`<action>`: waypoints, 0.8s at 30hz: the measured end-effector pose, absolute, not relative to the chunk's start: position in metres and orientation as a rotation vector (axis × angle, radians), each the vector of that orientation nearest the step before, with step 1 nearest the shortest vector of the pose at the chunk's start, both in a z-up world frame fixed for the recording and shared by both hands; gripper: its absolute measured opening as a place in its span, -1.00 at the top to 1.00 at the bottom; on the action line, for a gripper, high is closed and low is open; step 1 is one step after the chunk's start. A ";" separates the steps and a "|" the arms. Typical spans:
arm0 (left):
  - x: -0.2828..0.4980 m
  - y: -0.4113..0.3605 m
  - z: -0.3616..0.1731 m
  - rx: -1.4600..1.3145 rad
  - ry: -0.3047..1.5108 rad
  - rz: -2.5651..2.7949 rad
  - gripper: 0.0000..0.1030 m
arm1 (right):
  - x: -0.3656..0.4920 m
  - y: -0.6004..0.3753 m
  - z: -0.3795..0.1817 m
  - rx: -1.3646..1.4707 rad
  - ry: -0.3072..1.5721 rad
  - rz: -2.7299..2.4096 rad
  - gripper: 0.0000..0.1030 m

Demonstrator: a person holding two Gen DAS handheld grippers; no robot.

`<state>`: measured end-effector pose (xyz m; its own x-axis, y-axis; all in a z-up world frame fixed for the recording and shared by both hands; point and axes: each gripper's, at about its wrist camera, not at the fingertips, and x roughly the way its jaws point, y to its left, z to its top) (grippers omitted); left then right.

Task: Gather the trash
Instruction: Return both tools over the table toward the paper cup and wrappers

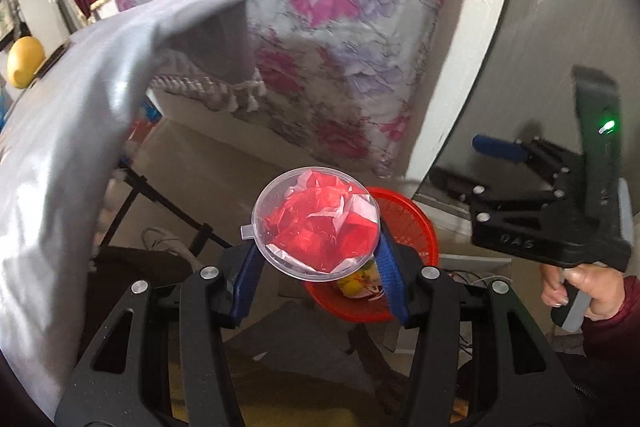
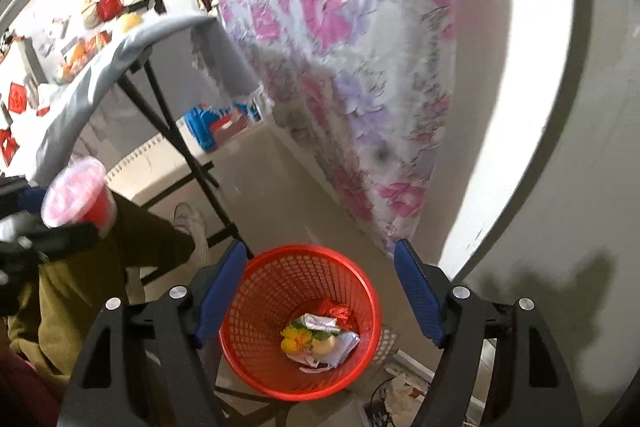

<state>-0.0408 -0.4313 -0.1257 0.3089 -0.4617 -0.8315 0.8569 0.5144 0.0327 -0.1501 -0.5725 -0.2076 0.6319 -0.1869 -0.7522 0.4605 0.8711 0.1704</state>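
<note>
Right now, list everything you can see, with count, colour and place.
plastic cup: one, clear, lidded, red and white wrapping inside, held in the left claw
basket: one, red mesh, on the floor, below the right claw
trash: several pieces, yellow, white, silver, red, in the basket
table: one, grey cloth, black legs, left
mattress: one, pink and purple flowers, leaning on the wall
left claw: blue pads, shut on the plastic cup
right claw: blue pads, open, empty

Right gripper (image 2: pixel 320 291) open, empty, above red mesh basket (image 2: pixel 244 359) holding trash (image 2: pixel 320 341). Left gripper (image 2: pixel 48 223) clamps clear cup (image 2: pixel 80 197) at left.
</note>
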 end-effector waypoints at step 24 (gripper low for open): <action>-0.024 -0.402 -0.104 0.470 0.782 -0.767 -0.76 | -0.153 -0.562 -0.191 0.389 0.764 -0.329 -0.50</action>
<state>-0.0236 -0.4022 -0.1041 0.4673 -0.4348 -0.7698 0.7611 0.6408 0.1002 -0.1533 -0.5615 -0.1910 0.6780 -0.1458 -0.7205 0.4228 0.8791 0.2200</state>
